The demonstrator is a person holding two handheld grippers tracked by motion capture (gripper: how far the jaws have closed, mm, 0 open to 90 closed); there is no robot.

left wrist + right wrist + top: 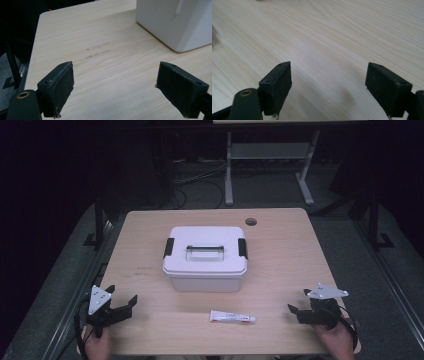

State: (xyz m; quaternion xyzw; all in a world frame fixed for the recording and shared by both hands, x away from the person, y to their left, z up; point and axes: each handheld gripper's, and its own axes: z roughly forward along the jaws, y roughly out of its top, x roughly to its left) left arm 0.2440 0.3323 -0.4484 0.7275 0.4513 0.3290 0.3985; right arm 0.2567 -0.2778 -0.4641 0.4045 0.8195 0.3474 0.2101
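A small white tube (232, 317) with red print and a white cap lies flat on the tabletop (290, 265), just in front of the white box (205, 257), whose lid has two black latches. Left of the tube, well apart, the left hand-held gripper (121, 301) has its jaws wide apart and empty. Right of it, the right hand-held gripper (297, 310) likewise gapes, holding nothing.

I can make out no readable text anywhere. The small white tube (232, 317) lying between my left gripper (123, 302) and my right gripper (296, 312) carries red and dark printing, too small and blurred to read. Ahead of my left gripper, faint grey marks (98, 50) on the table (120, 75) spell nothing legible.
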